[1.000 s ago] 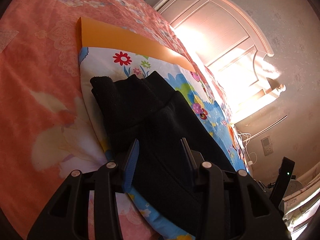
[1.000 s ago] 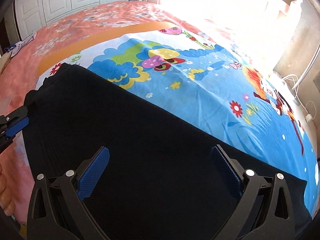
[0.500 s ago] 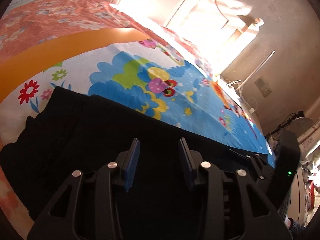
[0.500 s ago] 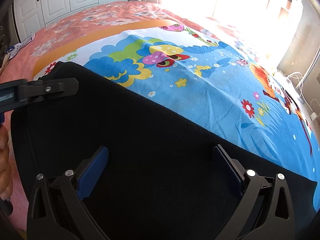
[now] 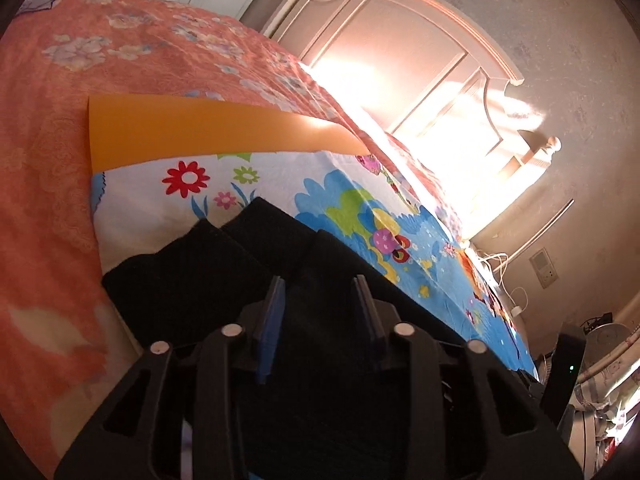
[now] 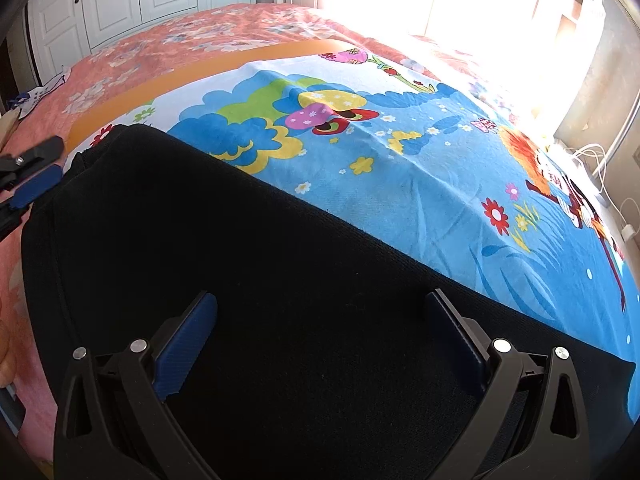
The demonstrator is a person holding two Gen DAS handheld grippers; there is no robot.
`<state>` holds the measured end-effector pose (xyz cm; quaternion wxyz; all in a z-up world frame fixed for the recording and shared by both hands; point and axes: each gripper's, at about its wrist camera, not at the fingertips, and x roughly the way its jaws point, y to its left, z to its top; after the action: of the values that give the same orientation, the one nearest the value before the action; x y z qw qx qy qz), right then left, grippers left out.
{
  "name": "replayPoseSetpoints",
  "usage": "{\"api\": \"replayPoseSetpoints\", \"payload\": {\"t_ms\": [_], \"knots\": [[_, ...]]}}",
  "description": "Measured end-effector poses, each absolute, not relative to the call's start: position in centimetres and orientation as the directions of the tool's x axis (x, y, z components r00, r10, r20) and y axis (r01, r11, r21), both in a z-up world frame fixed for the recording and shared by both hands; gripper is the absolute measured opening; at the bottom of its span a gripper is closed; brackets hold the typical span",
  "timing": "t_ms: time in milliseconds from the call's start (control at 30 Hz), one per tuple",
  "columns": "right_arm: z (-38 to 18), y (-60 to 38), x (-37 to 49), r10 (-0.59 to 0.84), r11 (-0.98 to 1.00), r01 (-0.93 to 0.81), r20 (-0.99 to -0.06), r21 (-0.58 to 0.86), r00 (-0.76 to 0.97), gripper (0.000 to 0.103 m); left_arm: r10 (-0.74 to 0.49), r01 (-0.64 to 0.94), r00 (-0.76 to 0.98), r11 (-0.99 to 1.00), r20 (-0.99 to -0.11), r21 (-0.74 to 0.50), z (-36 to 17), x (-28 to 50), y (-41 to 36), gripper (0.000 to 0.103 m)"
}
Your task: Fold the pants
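Your left tool (image 5: 320,296) has just been opening over the black pants (image 6: 280,280), pinching nothing. Your right tool (image 6: 320,320) is spread wide above them. They lie long-ways on the cartoon sheet (image 6: 400,168) on the bed (image 5: 52,120), with bare sheet beyond their far edge.

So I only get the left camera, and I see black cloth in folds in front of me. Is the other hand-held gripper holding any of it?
Observer: No. The right hand-held gripper hangs over the black pants, jaws wide apart, gripping nothing.
Operator: Are the pants folded up there too?
Observer: No, on that side they lie as one broad smooth panel on the cartoon sheet.
Operator: Is any of the person in shot?
Observer: Yes, bare fingers show at the right view's left edge.
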<state>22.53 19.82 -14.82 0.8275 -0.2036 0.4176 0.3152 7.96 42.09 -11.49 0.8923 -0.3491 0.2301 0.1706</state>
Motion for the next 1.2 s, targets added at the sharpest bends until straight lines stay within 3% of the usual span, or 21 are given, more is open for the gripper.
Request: {"api": "replayPoseSetpoints", "payload": {"t_ms": [33, 100, 200, 267, 533, 667, 833, 967, 1033, 1200], "knots": [[-14.8, 19.8, 22.5, 0.352, 0.718, -0.692, -0.820, -0.073, 0.452, 0.099, 0.192, -0.476, 0.844, 0.697, -0.500, -0.536, -10.5, 6.7, 42.0, 0.067], [-14.8, 19.9, 22.5, 0.351, 0.719, -0.691, -0.819, -0.074, 0.453, 0.099, 0.184, -0.483, 0.850, 0.649, -0.494, -0.588, -10.0, 4.7, 42.8, 0.066], [-14.8, 19.8, 22.5, 0.352, 0.718, -0.692, -0.819, -0.074, 0.453, 0.099, 0.122, -0.453, 0.886, 0.438, -0.448, -0.776, -12.5, 0.5, 45.3, 0.052], [-14.8, 19.8, 22.5, 0.354, 0.719, -0.692, -0.819, -0.071, 0.452, 0.099, 0.110, -0.441, 0.895, 0.360, -0.432, -0.822, -14.2, -1.4, 46.0, 0.049], [-14.8, 19.8, 22.5, 0.356, 0.718, -0.693, -0.819, -0.070, 0.451, 0.099, 0.010, -0.397, 0.912, 0.271, -0.410, -0.877, -18.2, -0.4, 47.0, 0.033], [-14.8, 19.8, 22.5, 0.356, 0.718, -0.693, -0.819, -0.069, 0.451, 0.099, -0.017, -0.416, 0.900, 0.272, -0.436, -0.868, -19.1, 1.3, 47.7, 0.032], [-14.8, 19.8, 22.5, 0.356, 0.718, -0.693, -0.819, -0.069, 0.451, 0.099, -0.045, -0.399, 0.904, 0.274, -0.426, -0.875, -19.5, 2.0, 48.1, 0.016], [-14.9, 19.7, 22.4, 0.356, 0.717, -0.693, -0.819, -0.070, 0.451, 0.099, -0.039, -0.399, 0.903, 0.290, -0.427, -0.870, -19.0, 2.3, 48.1, 0.016], [-14.9, 19.7, 22.4, 0.357, 0.717, -0.694, -0.818, -0.069, 0.450, 0.099, -0.034, -0.399, 0.906, 0.256, -0.421, -0.880, -19.6, 2.0, 48.2, 0.030], [-14.8, 19.7, 22.5, 0.358, 0.719, -0.692, -0.818, -0.067, 0.451, 0.099, -0.084, -0.354, 0.916, 0.287, -0.392, -0.890, -19.6, 2.9, 48.1, 0.036]]}}
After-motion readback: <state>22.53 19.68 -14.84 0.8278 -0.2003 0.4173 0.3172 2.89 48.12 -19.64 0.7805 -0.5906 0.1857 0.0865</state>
